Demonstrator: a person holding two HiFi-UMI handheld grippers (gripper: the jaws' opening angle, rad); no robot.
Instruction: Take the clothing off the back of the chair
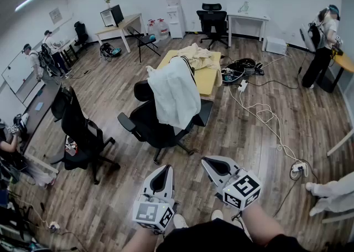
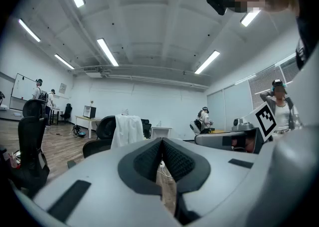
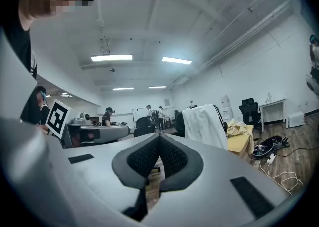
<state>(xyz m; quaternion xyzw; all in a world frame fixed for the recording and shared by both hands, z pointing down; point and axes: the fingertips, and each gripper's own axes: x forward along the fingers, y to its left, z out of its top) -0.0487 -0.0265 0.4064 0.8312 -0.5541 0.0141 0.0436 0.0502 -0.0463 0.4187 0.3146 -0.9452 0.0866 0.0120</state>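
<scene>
A white garment hangs over the back of a black office chair in the middle of the room, ahead of me. It also shows as the white garment in the left gripper view and the white garment in the right gripper view. My left gripper and right gripper are held level near the bottom of the head view, well short of the chair. Both have their jaws together with nothing between them.
A yellow table with heaped cloth stands behind the chair. Another black chair stands at the left. Cables and a power strip trail over the wooden floor at the right. People stand at the room's edges.
</scene>
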